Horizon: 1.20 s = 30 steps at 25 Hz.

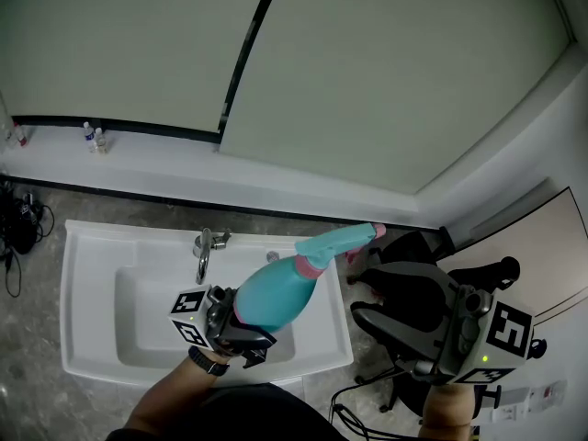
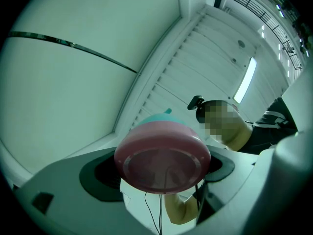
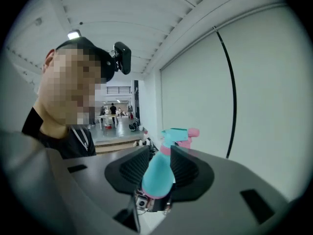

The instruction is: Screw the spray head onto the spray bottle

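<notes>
White sink (image 1: 92, 246), pale wall (image 1: 386, 72), left tool (image 1: 243, 325) clamping spray bottle (image 1: 276, 292), right tool (image 1: 360, 294) jaws apart

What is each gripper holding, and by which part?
The left gripper holds the spray bottle by its base. The right gripper holds nothing; its jaws stand apart, clear of the bottle.

Left: we hold our tongs (image 1: 237, 325) tilted upward, clamped on the spray bottle (image 1: 276, 292) base | Right: our tongs (image 1: 358, 295) lie near level, jaws partly apart, gripping nothing
</notes>
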Available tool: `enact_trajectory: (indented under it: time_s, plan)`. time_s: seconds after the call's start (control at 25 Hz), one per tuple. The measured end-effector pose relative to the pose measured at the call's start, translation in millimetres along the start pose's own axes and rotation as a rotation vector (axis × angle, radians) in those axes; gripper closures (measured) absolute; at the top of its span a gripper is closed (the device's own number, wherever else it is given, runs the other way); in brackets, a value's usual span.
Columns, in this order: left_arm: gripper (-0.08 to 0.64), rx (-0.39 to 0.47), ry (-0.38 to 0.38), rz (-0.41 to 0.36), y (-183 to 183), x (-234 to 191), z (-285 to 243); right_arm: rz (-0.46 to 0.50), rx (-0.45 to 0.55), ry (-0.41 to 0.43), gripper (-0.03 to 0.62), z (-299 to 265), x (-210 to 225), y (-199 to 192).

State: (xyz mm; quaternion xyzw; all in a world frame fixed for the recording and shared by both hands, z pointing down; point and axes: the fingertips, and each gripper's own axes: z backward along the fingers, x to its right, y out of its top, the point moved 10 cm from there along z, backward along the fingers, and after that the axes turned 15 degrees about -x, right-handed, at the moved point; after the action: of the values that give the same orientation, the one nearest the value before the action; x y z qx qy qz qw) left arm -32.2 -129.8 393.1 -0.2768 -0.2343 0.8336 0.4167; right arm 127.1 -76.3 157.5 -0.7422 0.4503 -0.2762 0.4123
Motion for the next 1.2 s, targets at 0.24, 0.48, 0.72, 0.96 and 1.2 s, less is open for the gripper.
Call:
enact_trajectory:
  time_s: [0.24,0.48,0.72,0.96,1.2]
  plan:
    - [0.103,-0.046,-0.022,-0.033,4,4,-5,-0.048,0.089,0.010,0.474,14,22,-5]
    - [0.103,-0.132,-0.006,-0.110,7,10,-11,0.002,0.102,0.134,0.474,-4,20,-5]
    - [0.103,-0.128,-0.089,-0.102,11,17,-17,0.029,0.170,0.281,0.470,20,40,-16]
    - [0.103,-0.120,-0.219,-0.036,1,25,-29,0.175,0.289,0.602,0.305,-3,74,-14]
    - [0.103,-0.130,-0.256,0.029,-10,22,-37,0.393,0.250,0.750,0.290,-31,45,7]
